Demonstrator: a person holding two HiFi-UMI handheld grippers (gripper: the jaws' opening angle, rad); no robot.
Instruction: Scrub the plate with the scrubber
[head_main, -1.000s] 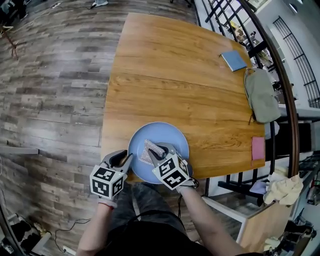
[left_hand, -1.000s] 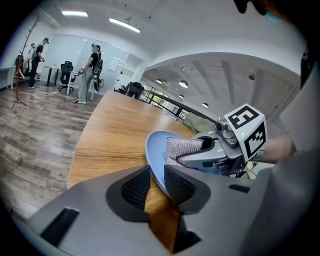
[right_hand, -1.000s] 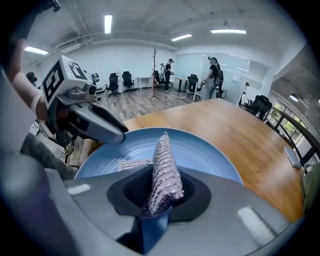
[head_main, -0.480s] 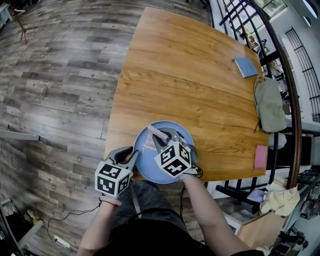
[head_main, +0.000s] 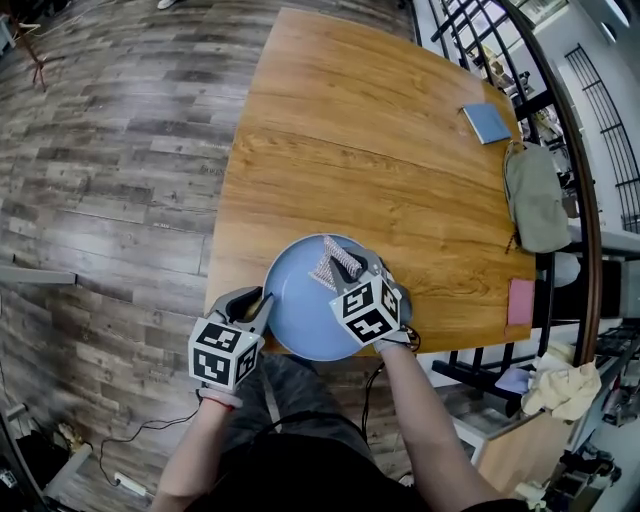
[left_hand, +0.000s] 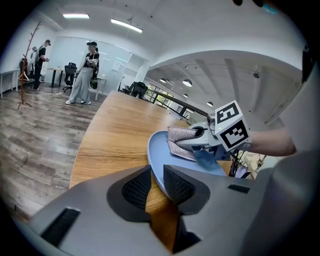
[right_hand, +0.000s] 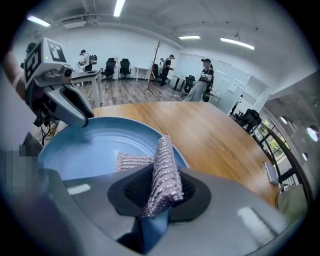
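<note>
Clamping plate (head_main: 298, 318) rim, left tongs (left_hand: 156, 183); right tongs (right_hand: 161, 189) half-cover scrubber (right_hand: 163, 165).

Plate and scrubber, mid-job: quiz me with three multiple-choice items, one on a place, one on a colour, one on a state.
1. Where is the plate?
A. At the table's near edge.
B. At its far end.
C. At its middle.

2. What colour is the plate?
A. White.
B. Light blue.
C. Red.

3. What state are the right tongs in?
A. Open and empty.
B. Shut on the scrubber.
C. Open, with nothing near them.

Key: 1 A, the head view shows it at the edge nearest the camera. 2 B, it is light blue in every view. 3 B, the right gripper view shows the silvery mesh pinched between the jaws.
</note>
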